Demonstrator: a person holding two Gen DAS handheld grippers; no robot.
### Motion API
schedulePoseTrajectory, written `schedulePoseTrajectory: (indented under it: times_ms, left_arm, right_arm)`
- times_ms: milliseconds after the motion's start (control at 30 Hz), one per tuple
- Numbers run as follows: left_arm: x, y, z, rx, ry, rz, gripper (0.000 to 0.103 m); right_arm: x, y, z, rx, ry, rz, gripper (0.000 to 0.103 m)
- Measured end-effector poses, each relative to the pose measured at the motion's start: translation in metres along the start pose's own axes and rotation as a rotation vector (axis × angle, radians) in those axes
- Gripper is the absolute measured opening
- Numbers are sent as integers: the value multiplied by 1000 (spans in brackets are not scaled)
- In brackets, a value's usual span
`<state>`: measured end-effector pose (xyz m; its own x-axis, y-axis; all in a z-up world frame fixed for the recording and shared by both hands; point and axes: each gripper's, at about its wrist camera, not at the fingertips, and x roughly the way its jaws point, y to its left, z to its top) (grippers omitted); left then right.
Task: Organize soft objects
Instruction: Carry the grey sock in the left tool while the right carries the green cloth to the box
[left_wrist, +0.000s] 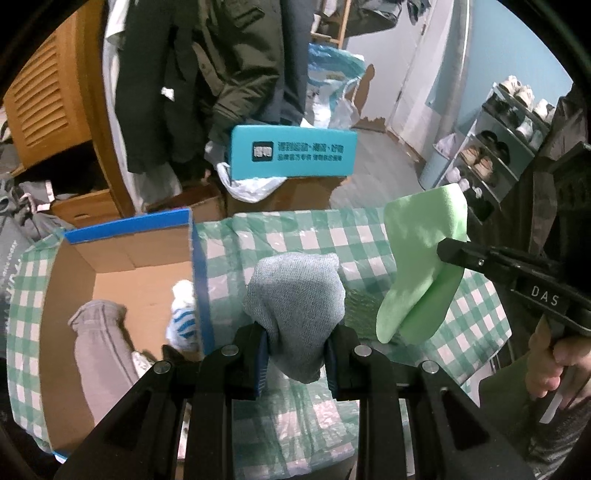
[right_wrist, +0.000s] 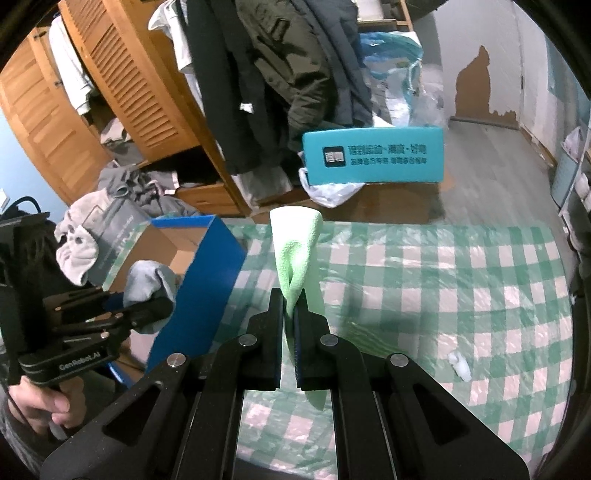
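Only rightward: white scrap (right_wrist: 459, 364) on tablecloth (right_wrist: 480, 266).

left hand-held gripper (left_wrist: 295, 354): black frame, blue pads, silver screws, "GenRobot.AI" marking
right hand-held gripper (right_wrist: 290, 332): black, "DAS" label
skin: bare, light

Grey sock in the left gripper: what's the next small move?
Probably carry the grey sock left over the blue wall of the cardboard box and release. The left gripper holds it just beside the box, where a striped sock already lies.
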<state>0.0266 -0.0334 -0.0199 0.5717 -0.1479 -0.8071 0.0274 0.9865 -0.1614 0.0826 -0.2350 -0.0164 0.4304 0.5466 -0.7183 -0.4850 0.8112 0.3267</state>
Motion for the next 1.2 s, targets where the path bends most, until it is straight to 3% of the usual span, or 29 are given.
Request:
schedulePoseTrajectory:
  times_ms: [1200]
  left_arm:
    - [-59, 111, -20, -188, -89, 100, 25]
  right_arm:
    - [38, 139, 42, -177, 12, 158, 4]
